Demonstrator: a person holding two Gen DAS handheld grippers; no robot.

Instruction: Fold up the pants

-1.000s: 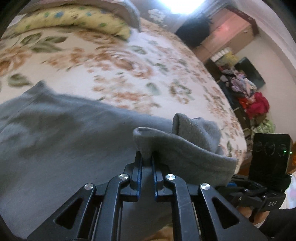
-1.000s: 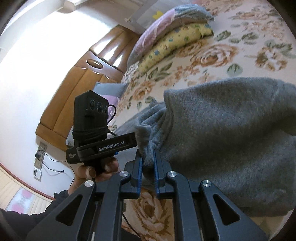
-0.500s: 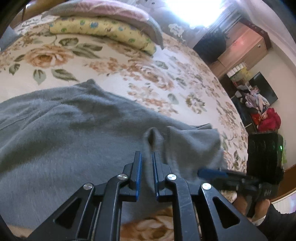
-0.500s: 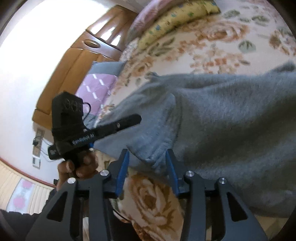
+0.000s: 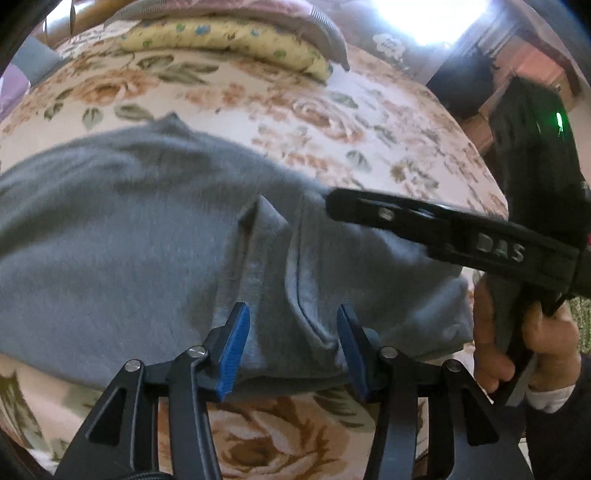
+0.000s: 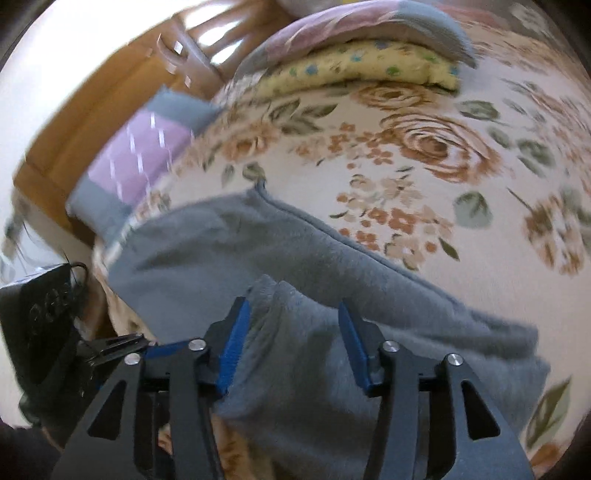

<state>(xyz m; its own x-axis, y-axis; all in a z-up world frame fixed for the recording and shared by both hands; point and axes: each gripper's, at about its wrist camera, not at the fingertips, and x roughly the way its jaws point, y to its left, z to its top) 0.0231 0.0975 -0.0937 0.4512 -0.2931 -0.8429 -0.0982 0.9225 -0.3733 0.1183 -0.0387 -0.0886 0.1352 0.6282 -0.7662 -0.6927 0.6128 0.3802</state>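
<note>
Grey fleece pants [image 5: 140,240] lie folded on the floral bedspread [image 5: 332,122]. My left gripper [image 5: 291,345] hovers over their near folded edge, its jaws opening, blue pads clear of the cloth beneath. The other gripper's black body [image 5: 480,240] crosses the right of this view, held by a hand [image 5: 532,332]. In the right wrist view the pants [image 6: 332,295] lie under my right gripper [image 6: 293,345], whose jaws are opening too; a raised fold sits between the pads without being pinched. The left gripper's body [image 6: 48,325] shows at lower left.
Stacked pillows, one yellow [image 5: 229,40] and one pink-grey [image 6: 354,26], lie at the head of the bed. A lilac cushion [image 6: 144,155] and wooden headboard [image 6: 85,107] sit at the left. Wooden furniture [image 5: 535,62] stands beyond the bed's far side.
Both grippers were shut on the pants' edge and held it up. Both have since let go and pulled back, and the cloth now lies flat on the bed.
</note>
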